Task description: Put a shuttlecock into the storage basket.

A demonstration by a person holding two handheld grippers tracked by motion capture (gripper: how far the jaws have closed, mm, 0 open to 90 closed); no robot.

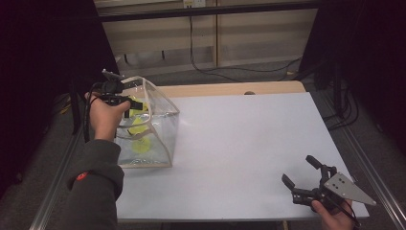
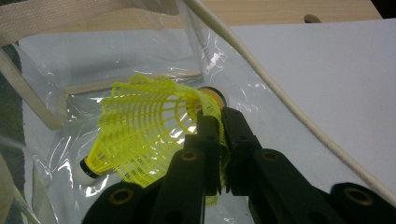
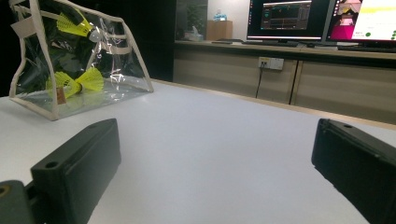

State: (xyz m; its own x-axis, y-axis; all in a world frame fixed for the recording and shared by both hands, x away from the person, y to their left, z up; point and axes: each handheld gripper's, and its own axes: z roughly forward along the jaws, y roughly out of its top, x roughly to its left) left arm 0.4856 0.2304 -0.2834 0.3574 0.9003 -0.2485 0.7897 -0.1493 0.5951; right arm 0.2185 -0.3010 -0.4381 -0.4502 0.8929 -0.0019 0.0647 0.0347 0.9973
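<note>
A clear plastic bag (image 1: 160, 125) with beige trim stands open at the table's left side. My left gripper (image 1: 135, 104) reaches into its mouth, shut on the skirt of a yellow shuttlecock (image 2: 140, 116) near its cork, as the left gripper view (image 2: 219, 119) shows. Another shuttlecock (image 2: 88, 171) lies under it on the bag's floor. From the right gripper view the bag (image 3: 116, 70) is far left, with one shuttlecock (image 3: 74, 24) held high and others (image 3: 77, 81) at the bottom. My right gripper (image 1: 299, 170) hovers open over the near right corner, nothing between its fingers (image 3: 79, 161).
The white table top (image 1: 239, 139) stretches between bag and right gripper. A wooden strip (image 1: 230, 88) runs along its far edge. Cables (image 1: 225, 72) lie on the floor beyond. Monitors (image 3: 289, 18) stand on a far bench.
</note>
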